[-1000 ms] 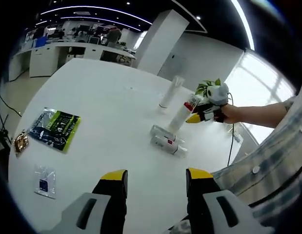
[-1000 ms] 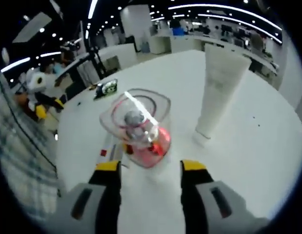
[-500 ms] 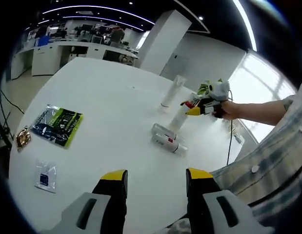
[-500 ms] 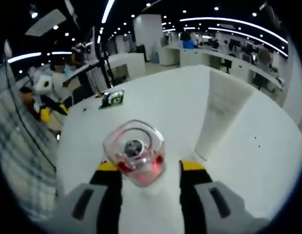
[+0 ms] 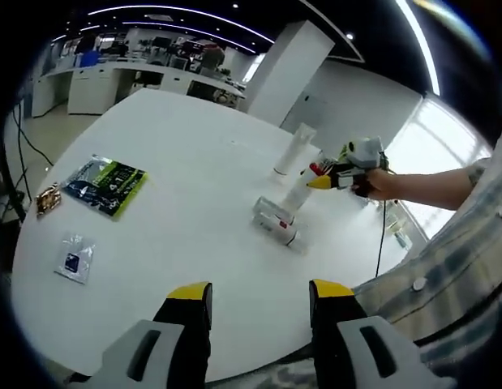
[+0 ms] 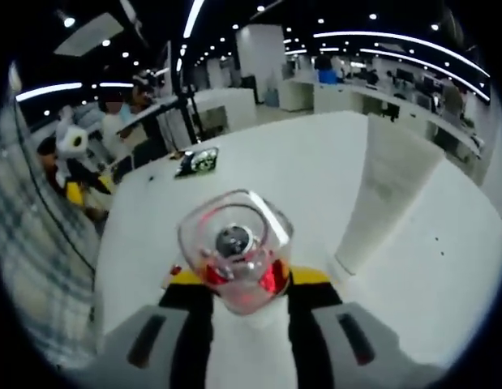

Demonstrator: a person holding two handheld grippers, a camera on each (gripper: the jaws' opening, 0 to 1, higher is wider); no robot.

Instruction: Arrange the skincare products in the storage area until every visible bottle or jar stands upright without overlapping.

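A white bottle [image 6: 238, 251] with a clear cap and red collar stands between the jaws of my right gripper [image 6: 241, 279], which is shut on its body. In the left gripper view the same bottle [image 5: 299, 193] rests base-down on the round white table [image 5: 178, 162], with the right gripper [image 5: 325, 180] at its top. A tall white tube [image 5: 293, 150] stands just beyond it, and it rises at the right as the tube [image 6: 388, 194] in the right gripper view. Two small white bottles [image 5: 275, 223] lie on their sides in front. My left gripper [image 5: 251, 298] hangs open over the near edge, holding nothing.
A green and black packet [image 5: 105, 185], a small clear sachet [image 5: 75, 259] and a gold wrapper [image 5: 48, 198] lie on the table's left side. The packet [image 6: 198, 160] lies far off in the right gripper view. A person's sleeve [image 5: 445, 275] fills the right.
The right gripper's jaws have closed onto the bottle, which now stands straighter. The left gripper's view has shifted a little; its jaws stay open.
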